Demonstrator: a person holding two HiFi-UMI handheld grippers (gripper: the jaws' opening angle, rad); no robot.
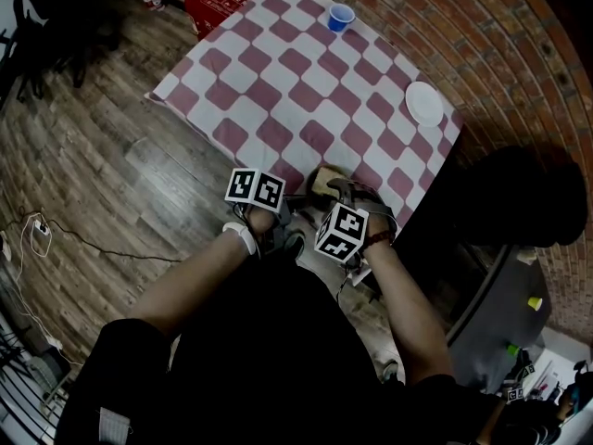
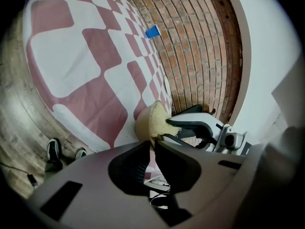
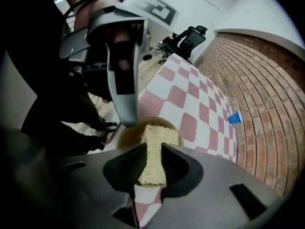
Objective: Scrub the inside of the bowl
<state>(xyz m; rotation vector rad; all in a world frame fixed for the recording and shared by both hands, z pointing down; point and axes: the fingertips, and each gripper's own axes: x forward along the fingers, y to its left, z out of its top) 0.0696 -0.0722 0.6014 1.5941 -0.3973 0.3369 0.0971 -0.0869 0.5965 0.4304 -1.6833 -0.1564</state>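
Observation:
A tan bowl [image 1: 323,180] sits at the near edge of the checkered table [image 1: 306,82]. In the left gripper view my left gripper [image 2: 153,147] is shut on the rim of the bowl [image 2: 148,121], which shows tilted on its side. My right gripper [image 3: 153,149] is shut on a yellow sponge [image 3: 155,144] that reaches down into the bowl [image 3: 127,133]. The left gripper's finger [image 3: 121,80] meets the bowl's rim from above in the right gripper view. In the left gripper view the right gripper's fingers [image 2: 190,124] press the sponge [image 2: 158,123] against the bowl's inside.
A blue cup [image 1: 341,16] stands at the table's far side and a white plate [image 1: 425,102] near its right edge. A brick wall [image 1: 519,72] runs behind the table. A red box [image 1: 218,6] lies on the wooden floor, and shoes [image 2: 53,151] show below the table edge.

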